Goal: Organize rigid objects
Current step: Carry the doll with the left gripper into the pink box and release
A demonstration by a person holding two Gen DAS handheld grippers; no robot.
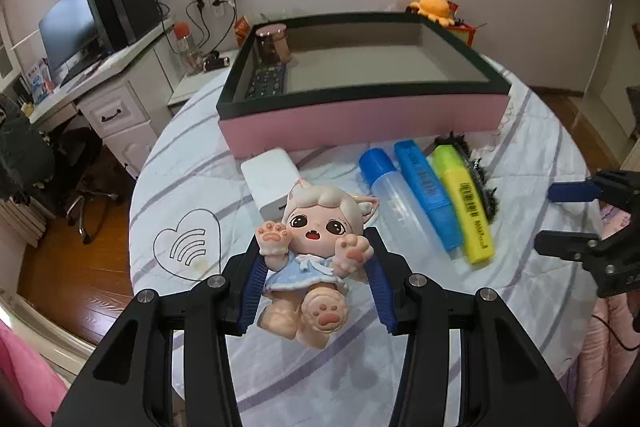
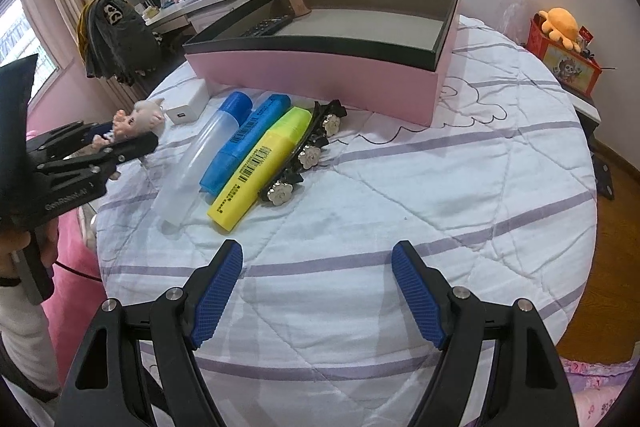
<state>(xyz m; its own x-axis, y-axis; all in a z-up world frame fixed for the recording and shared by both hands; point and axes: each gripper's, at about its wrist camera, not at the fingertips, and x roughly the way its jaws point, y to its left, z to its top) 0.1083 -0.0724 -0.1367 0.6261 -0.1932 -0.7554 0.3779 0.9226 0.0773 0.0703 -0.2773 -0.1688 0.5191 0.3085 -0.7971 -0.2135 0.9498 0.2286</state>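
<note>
A cat-eared doll (image 1: pixel 316 227) in a pale blue dress sits between the blue pads of my left gripper (image 1: pixel 314 247), which is shut on its body over the quilted tabletop. The right wrist view shows the same doll (image 2: pixel 140 117) in that left gripper (image 2: pixel 124 143) at the table's left edge. My right gripper (image 2: pixel 318 251) stands open over bare cloth with nothing between its fingers; it also shows as the right gripper (image 1: pixel 560 215) at the right edge of the left wrist view. A pink box (image 1: pixel 360 123) with a black rim stands behind.
Inside the box lie a remote (image 1: pixel 268 83) and a brown jar (image 1: pixel 274 43). In front of it lie a white charger block (image 1: pixel 268 179), a clear bottle with a blue cap (image 2: pixel 212 151), a blue highlighter (image 2: pixel 244 147), a yellow highlighter (image 2: pixel 264 167) and a black flower hair clip (image 2: pixel 308 155). A desk stands to the left.
</note>
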